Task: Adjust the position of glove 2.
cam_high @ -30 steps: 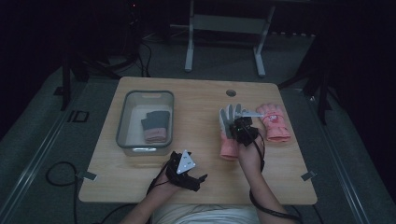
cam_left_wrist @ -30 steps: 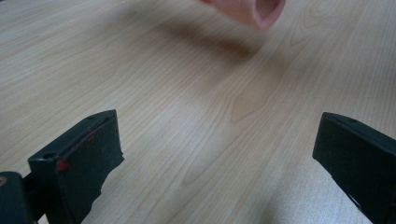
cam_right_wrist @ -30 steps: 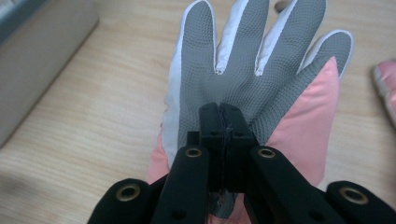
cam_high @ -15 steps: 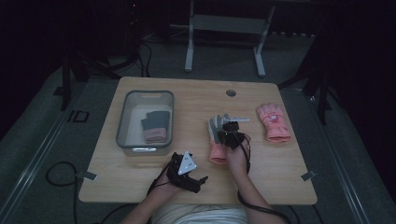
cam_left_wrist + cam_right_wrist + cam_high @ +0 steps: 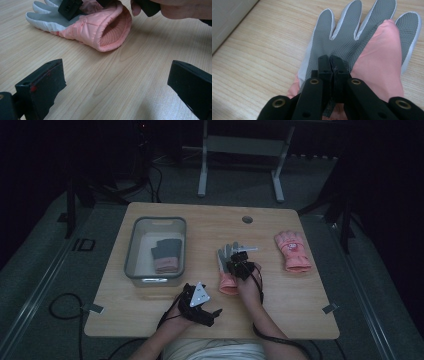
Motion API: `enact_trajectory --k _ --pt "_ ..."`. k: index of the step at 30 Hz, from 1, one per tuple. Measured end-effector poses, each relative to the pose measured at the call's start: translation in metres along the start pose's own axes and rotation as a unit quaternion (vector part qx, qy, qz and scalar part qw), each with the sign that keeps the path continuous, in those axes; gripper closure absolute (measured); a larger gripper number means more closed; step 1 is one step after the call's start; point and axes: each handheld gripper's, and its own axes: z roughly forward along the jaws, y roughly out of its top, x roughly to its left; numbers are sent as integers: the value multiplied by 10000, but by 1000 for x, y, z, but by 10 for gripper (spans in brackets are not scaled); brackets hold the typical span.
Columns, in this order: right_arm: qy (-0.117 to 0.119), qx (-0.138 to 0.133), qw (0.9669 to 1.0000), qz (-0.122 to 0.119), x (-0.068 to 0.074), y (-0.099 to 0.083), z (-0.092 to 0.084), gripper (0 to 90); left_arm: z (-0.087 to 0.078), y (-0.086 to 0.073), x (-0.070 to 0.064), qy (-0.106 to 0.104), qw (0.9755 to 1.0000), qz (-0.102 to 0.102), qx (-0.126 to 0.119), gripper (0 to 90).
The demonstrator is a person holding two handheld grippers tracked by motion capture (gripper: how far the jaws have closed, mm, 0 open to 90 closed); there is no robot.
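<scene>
A pink glove with a grey palm point(image 5: 225, 279) lies palm up on the wooden table point(image 5: 300, 300), cuff toward me. My right gripper point(image 5: 239, 265) is shut on it, pinching the grey palm fabric point(image 5: 352, 35) between closed jaws point(image 5: 330, 58). In the left gripper view the glove's open cuff point(image 5: 110, 27) faces the camera, with the right gripper point(image 5: 71, 7) on top of it. My left gripper point(image 5: 200, 307) rests near the front edge with its jaws wide open point(image 5: 117, 72) over bare wood, a short way from the cuff. A matching pink glove point(image 5: 292, 251) lies flat at the right.
A clear plastic bin point(image 5: 134, 251) stands at the table's left and holds a folded grey and pink glove point(image 5: 166, 255). A round cable hole point(image 5: 247, 219) sits near the far edge. Dark floor, cables and a stand surround the table.
My right gripper has carried the glove left and toward me, away from the second glove, and lowered it onto the table. The left gripper has stayed where it was.
</scene>
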Motion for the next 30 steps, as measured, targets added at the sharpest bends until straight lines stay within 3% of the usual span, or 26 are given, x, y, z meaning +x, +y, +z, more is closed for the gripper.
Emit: enact_trajectory --k 5,9,13,14,16,17,20,22,30 --pt "133 -114 9998 1 -1 3 -10 723 0 0 0 -6 10000 1 1 8" --pt "225 -398 9985 -286 -4 8 -32 699 0 0 1 -104 9999 11 -8 8" --pt "289 -833 9938 -678 -21 16 -66 678 0 0 1 -173 9998 -11 -32 8" --pt "406 -930 9922 -727 -29 18 -75 658 0 0 2 -163 9999 1 -8 8" --pt "252 -1154 9897 -804 -47 21 -92 655 0 0 2 -157 9999 -8 -24 8" --pt "263 -1197 9890 -822 -58 22 -98 638 0 0 2 -156 9999 -13 -19 8" --pt "2 -1239 9888 -826 -92 24 -111 638 0 0 2 -163 9999 -23 -5 8" --pt "-215 -1248 9885 -827 -115 23 -115 635 0 1 2 -161 9999 -18 2 8" --pt "-516 -1093 9905 -664 -195 20 -106 555 1 1 1 -149 9999 -62 4 8"
